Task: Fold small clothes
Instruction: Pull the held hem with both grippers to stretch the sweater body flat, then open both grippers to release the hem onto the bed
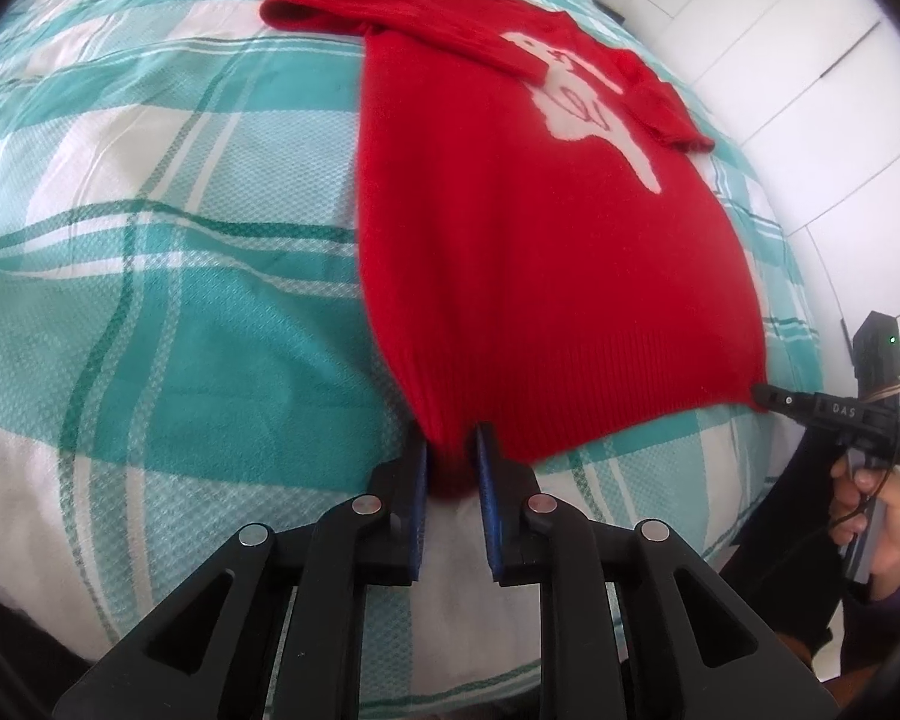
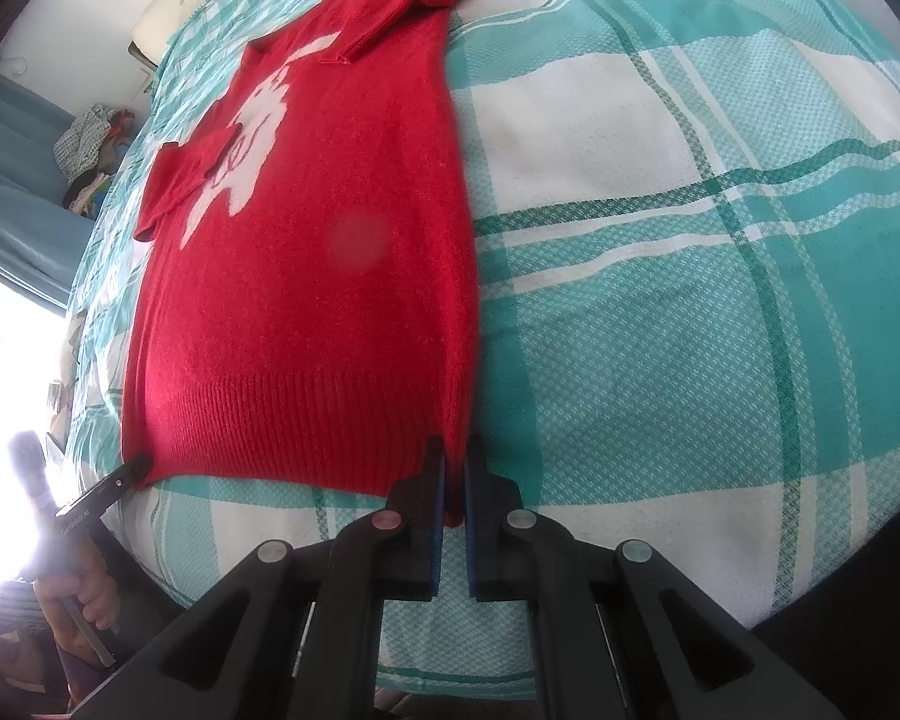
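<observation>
A small red knit sweater [image 1: 540, 252] with a white figure on its chest lies flat on the bed, both sleeves folded in across the front. My left gripper [image 1: 453, 450] is shut on the hem's left corner. My right gripper [image 2: 455, 468] is shut on the hem's right corner. The sweater also fills the right wrist view [image 2: 306, 276]. Each gripper shows in the other's view, the right gripper [image 1: 762, 393] and the left gripper [image 2: 138, 463], both pinching the ribbed hem.
The bed has a teal and white checked cover [image 1: 150, 276]. White cupboard doors [image 1: 810, 60] stand beyond the bed. A heap of clothes [image 2: 90, 150] lies on a blue surface beside the bed, by a bright window [image 2: 6, 360].
</observation>
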{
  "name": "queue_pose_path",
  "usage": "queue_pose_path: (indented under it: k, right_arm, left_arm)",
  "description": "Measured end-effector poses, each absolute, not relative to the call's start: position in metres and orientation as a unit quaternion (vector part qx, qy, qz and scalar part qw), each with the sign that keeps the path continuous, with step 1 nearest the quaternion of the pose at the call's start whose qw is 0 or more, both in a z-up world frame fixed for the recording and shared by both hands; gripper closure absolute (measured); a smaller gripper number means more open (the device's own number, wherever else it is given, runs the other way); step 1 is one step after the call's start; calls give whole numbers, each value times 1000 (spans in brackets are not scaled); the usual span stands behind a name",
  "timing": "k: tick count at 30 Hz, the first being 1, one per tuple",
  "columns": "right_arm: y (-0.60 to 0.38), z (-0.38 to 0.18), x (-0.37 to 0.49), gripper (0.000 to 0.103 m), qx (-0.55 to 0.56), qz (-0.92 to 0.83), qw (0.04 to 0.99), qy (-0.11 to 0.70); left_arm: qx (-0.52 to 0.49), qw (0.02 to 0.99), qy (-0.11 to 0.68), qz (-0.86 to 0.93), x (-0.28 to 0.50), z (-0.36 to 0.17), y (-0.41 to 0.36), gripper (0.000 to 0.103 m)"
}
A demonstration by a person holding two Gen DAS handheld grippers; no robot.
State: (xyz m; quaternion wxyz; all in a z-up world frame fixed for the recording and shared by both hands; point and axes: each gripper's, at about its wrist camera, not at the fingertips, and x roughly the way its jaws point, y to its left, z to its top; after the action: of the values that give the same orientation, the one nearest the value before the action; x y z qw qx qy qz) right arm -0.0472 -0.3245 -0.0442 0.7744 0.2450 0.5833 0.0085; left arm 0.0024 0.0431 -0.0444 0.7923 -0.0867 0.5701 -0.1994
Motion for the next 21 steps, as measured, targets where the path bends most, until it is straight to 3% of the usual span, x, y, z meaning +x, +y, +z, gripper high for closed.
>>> queue_pose_path:
  k: [4,6,8,12,14,17,21]
  right_arm:
    - [-320,-34,-57,95,217,6,778,589]
    - [-317,-25,-64,92,197,4,784,588]
    - [-316,-14,-70,92,173,-4,796,580]
    - [-314,20,-66,91,138,-4,842,522]
    - [-308,34,-53,80,130,9,863,488]
    - [-292,43,-29,62,125,34,889,439]
    - [-266,33,-4,62,85,63,906,410]
  left_arm:
    - [-91,797,567,-188,-17,-33,55,87]
    - [-85,805,560,-177,-27,-21,61,77]
    - [-75,823,542,-155,-32,-4,66,49]
    - [-73,849,499,-159,-15,26,60,30]
    - [-76,860,479,-158,3,35,47,19]
    - [-64,867,463,-171,29,36,19,14]
    - [-39,870,459,-175,49,12,-11,12]
